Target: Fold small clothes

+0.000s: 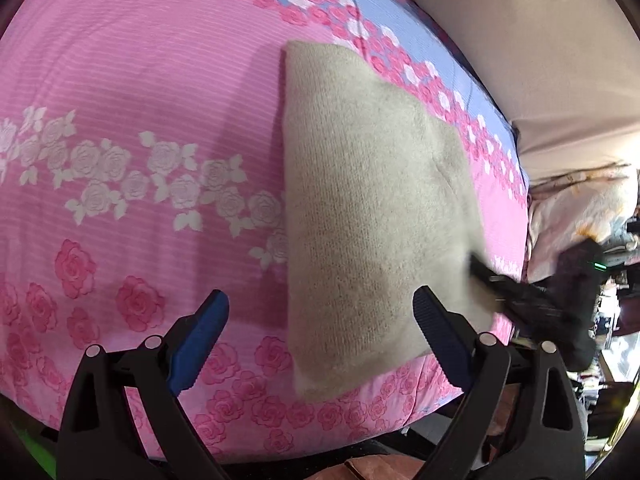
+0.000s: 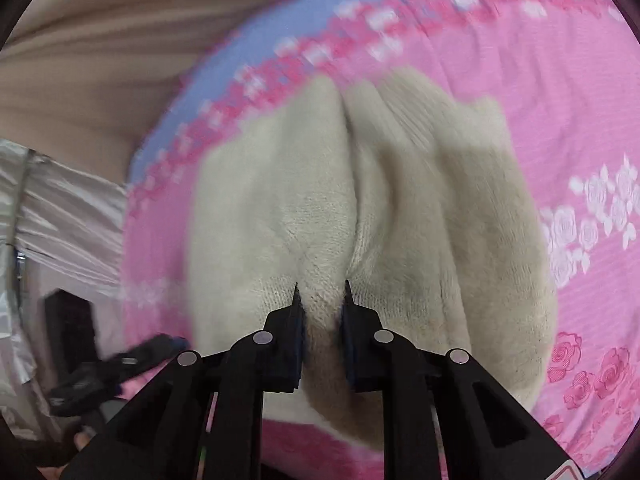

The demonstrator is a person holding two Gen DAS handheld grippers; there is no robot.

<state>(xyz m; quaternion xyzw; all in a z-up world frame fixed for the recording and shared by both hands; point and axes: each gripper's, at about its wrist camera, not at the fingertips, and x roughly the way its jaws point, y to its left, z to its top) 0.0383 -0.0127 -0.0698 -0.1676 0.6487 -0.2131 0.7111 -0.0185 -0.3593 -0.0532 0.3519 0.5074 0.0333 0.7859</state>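
Note:
A beige knitted garment (image 1: 360,208) lies on the pink rose-print bedsheet (image 1: 140,120), folded into a tall narrow shape. My left gripper (image 1: 320,320) is open and empty, hovering over the garment's near left edge. My right gripper (image 2: 322,292) is shut on a bunched ridge of the same garment (image 2: 400,200), lifting it into creases. The right gripper also shows blurred in the left wrist view (image 1: 504,288), at the garment's right edge. The left gripper shows blurred at the lower left of the right wrist view (image 2: 120,364).
The sheet has a blue band (image 1: 400,12) along the far side, next to a beige wall or headboard (image 1: 520,40). Past the bed's right edge are a light bundle of bedding (image 1: 580,204) and dark clutter. A silvery plastic cover (image 2: 60,216) hangs off the bed's side.

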